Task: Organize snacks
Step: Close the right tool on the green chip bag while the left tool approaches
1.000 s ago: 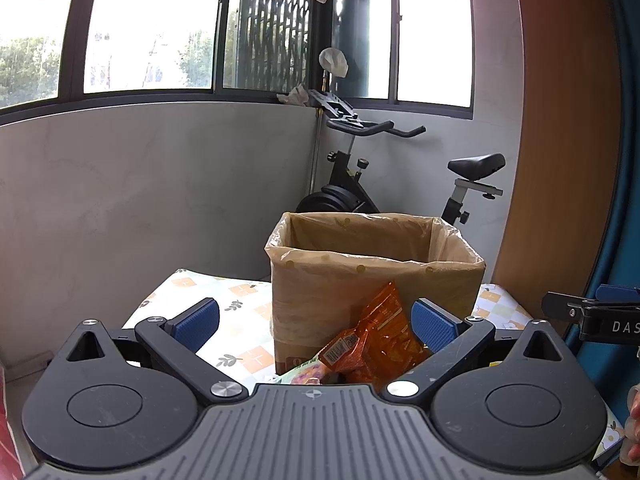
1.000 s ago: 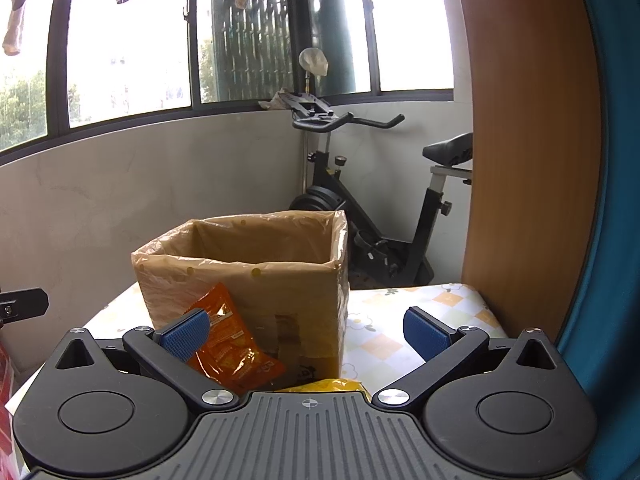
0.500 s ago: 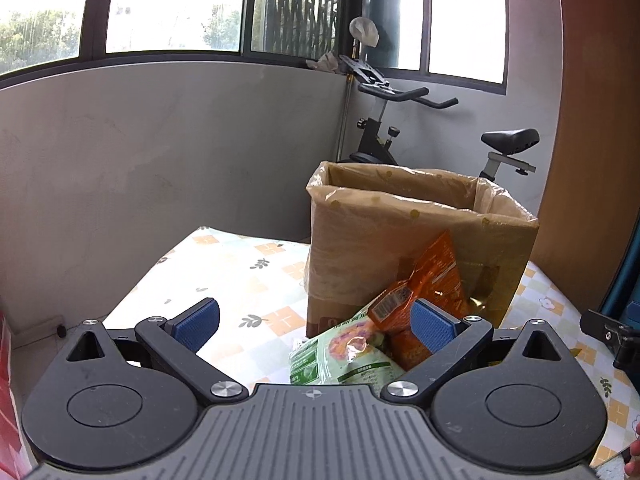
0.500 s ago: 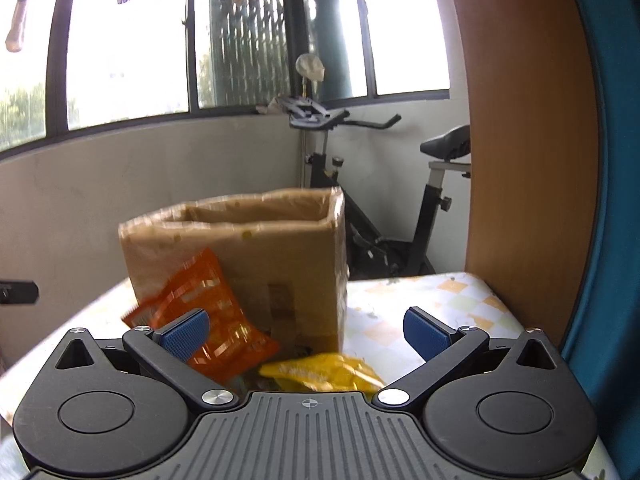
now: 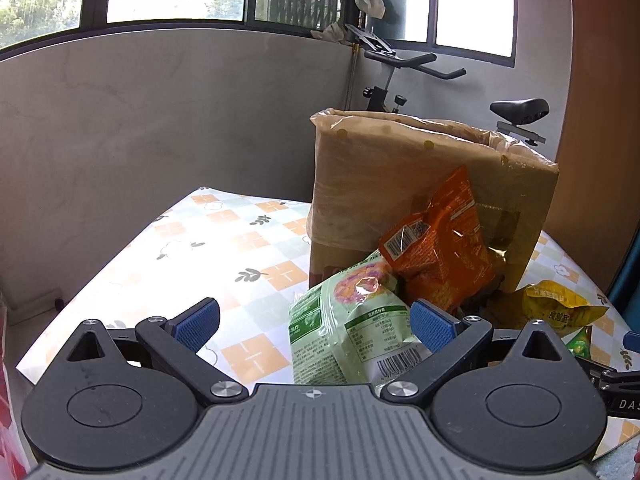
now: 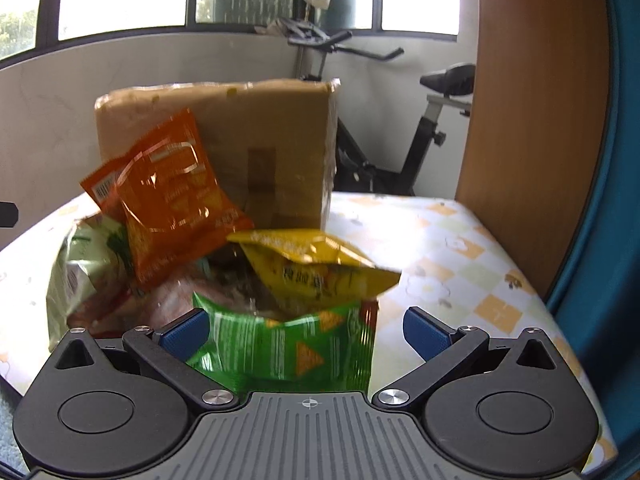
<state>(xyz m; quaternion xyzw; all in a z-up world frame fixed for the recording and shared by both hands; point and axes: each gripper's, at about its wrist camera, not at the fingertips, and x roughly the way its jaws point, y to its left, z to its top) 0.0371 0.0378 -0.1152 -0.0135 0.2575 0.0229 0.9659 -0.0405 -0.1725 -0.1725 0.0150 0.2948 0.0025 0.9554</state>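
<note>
While we held both grippers low over table [image 5: 240,240], left gripper [image 5: 314,320] gaped wide, empty, pale green bag [image 5: 348,332] between fingers. Right gripper [image 6: 306,330] wide too, empty, green bag [image 6: 280,348] between. Orange bag [image 6: 168,196] leaned on box [image 6: 256,140]; yellow bag [image 6: 320,268] beside.

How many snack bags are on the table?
4 clearly: orange bag against the box, yellow bag beside it, bright green bag in front, pale green bag leftmost. Others may hide underneath.
</note>
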